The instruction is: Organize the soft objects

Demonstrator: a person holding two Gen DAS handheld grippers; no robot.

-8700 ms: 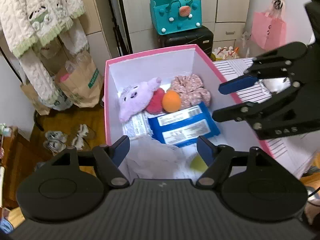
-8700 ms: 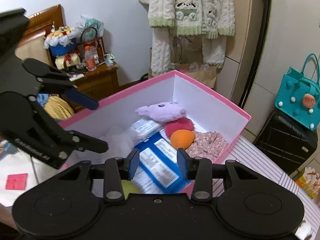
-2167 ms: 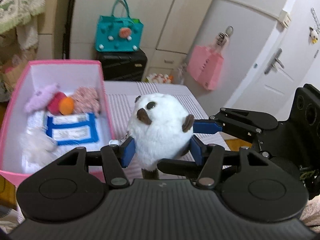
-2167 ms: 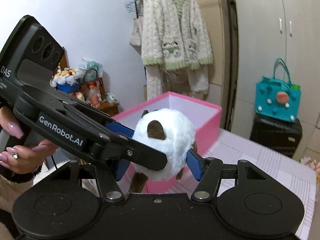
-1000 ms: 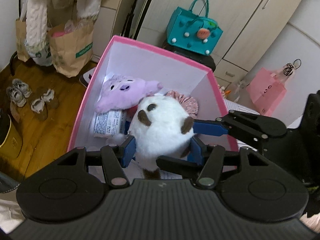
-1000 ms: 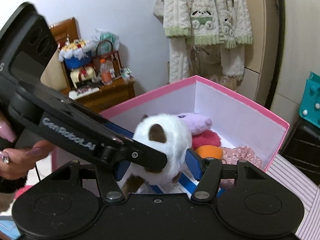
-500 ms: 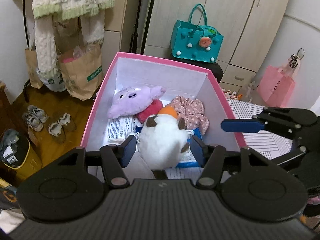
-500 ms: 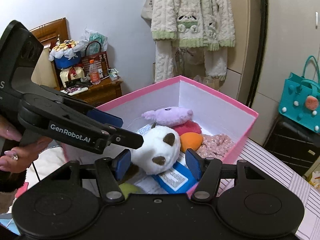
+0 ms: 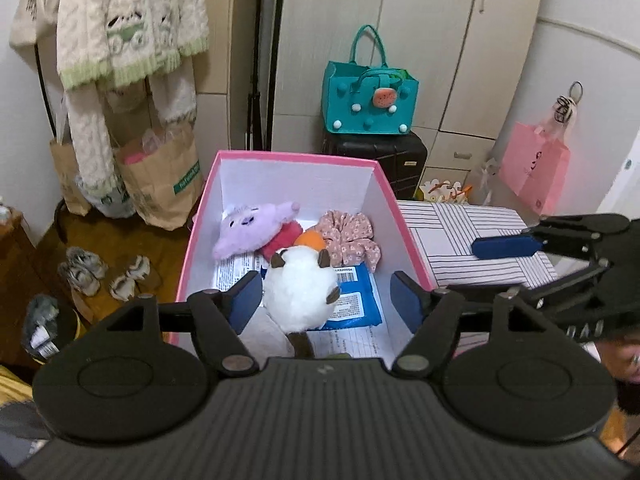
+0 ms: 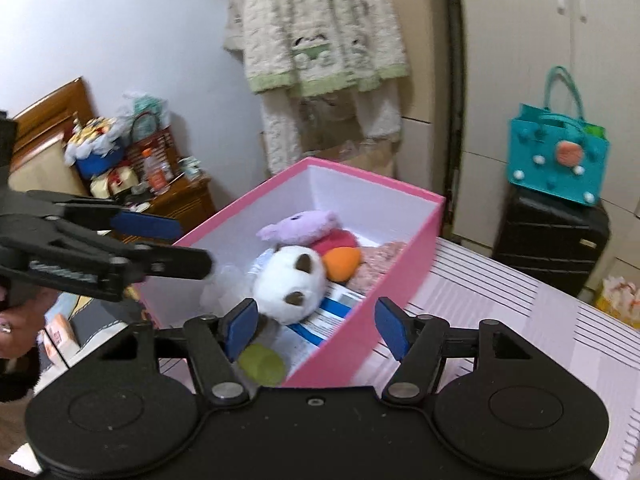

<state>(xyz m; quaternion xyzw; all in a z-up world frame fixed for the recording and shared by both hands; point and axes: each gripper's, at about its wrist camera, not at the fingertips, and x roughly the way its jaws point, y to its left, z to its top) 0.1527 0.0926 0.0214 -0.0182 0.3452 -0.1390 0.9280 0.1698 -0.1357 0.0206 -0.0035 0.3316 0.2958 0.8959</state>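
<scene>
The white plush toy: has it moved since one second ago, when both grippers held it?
Yes. The white plush toy has dropped into the pink box and lies on the blue packet, released.

Home bedroom: wardrobe [image 9: 420, 40], hanging knit pyjamas [image 9: 132, 20], shoes [image 9: 104, 272] on wood floor.

The box [image 9: 294, 157] stands on the table [image 9: 472, 232], at its left end. Inside it, the round plush [image 9: 298, 290] lies on a flat packet [image 9: 356, 300]; behind the plush lie the animal plush [image 9: 250, 230], the ball [image 9: 312, 240] and the scrunchie [image 9: 350, 236].
</scene>
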